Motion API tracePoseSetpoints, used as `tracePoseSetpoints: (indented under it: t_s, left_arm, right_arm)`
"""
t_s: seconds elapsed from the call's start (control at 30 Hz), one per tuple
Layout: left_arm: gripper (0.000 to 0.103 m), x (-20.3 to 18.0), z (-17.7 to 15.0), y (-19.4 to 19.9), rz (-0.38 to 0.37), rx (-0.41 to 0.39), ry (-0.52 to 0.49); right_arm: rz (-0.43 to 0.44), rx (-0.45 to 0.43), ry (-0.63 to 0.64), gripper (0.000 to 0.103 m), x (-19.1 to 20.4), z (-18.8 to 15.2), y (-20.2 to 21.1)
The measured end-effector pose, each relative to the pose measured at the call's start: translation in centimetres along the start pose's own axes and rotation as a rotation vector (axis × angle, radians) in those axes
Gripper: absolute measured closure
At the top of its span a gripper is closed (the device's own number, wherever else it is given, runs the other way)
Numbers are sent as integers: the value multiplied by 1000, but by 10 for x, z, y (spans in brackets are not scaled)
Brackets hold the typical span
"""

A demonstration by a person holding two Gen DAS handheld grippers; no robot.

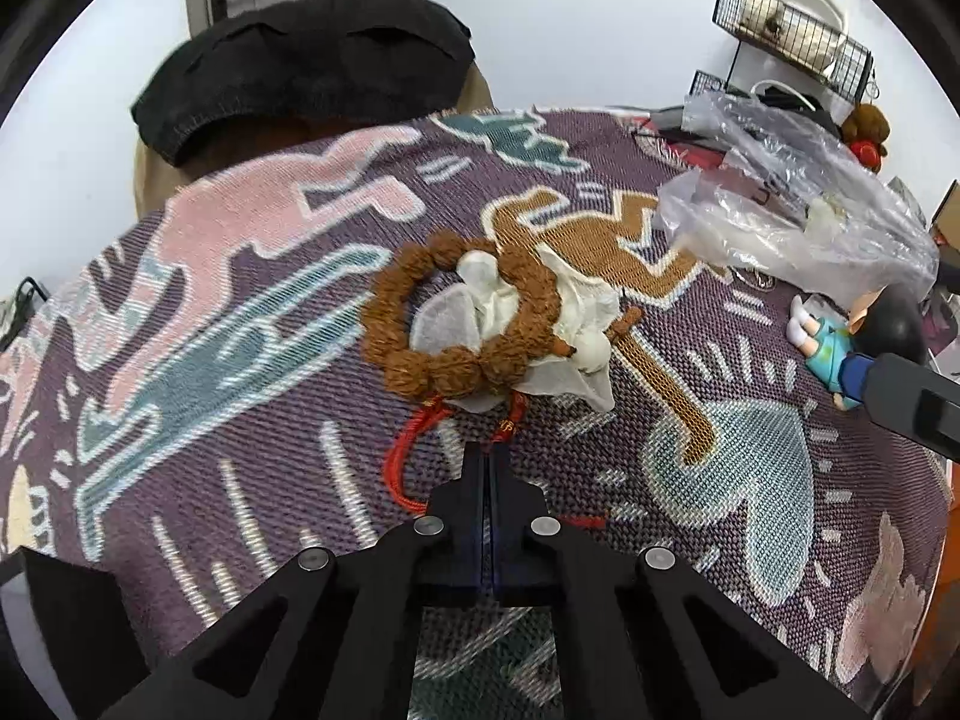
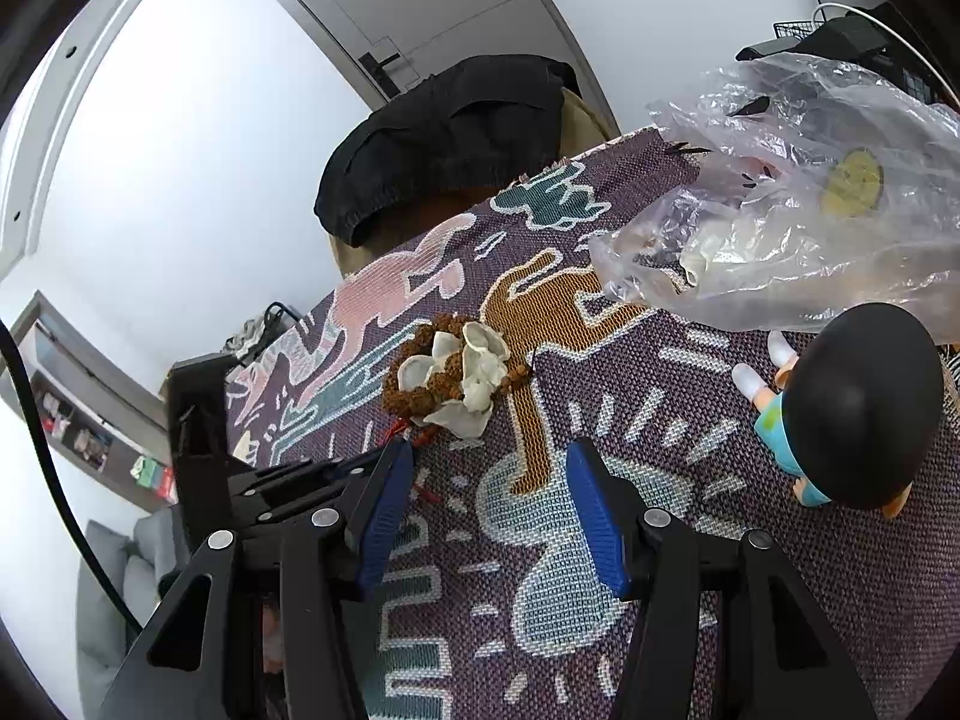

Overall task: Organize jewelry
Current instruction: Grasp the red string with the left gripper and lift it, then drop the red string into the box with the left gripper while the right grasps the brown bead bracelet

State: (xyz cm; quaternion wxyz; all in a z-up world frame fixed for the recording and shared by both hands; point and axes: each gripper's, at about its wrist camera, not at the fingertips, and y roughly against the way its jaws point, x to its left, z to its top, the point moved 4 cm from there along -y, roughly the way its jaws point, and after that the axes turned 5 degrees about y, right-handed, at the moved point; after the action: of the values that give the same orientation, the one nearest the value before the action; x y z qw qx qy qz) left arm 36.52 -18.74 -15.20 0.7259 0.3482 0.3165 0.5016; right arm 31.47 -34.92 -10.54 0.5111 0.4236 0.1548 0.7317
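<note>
We see brown bead bracelet (image 1: 456, 324) lying mid-bench on patterned woven cloth (image 1: 240, 420), white tissue (image 1: 480, 300) crumpled through its ring. Red cord (image 1: 408, 456) trails from beads toward near edge. Left gripper (image 1: 487, 462) jaws clenched on red cord (beads themselves untouched). Right gripper (image 2: 489, 468) jaws released, over cloth just beside bracelet. Clear plastic bag (image 2: 810, 210) and figurine (image 2: 840, 408) toward bench's right edge.

The right gripper (image 2: 489, 516) hovers with jaws apart over the patterned cloth (image 2: 780, 570), near the brown bead bracelet (image 2: 420, 399) and white crumpled tissue (image 2: 480, 372).
</note>
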Motion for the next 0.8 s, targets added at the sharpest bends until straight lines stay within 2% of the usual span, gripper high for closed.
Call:
tracePoseSetpoints:
  t_s: [0.27, 0.5, 0.63, 0.8]
  left_arm:
    - [103, 8, 12, 49, -23, -94, 11]
    - [103, 28, 18, 89, -13, -161, 38]
    - [103, 41, 19, 101, -8, -188, 63]
    - [103, 58, 16, 114, -3, -208, 86]
  right_arm:
    - [-2, 9, 13, 48, 13, 9, -9]
    - [-5, 34, 48, 48, 29, 23, -27]
    - [-9, 72, 72, 70, 37, 35, -49]
    - [-65, 119, 138, 77, 43, 52, -79]
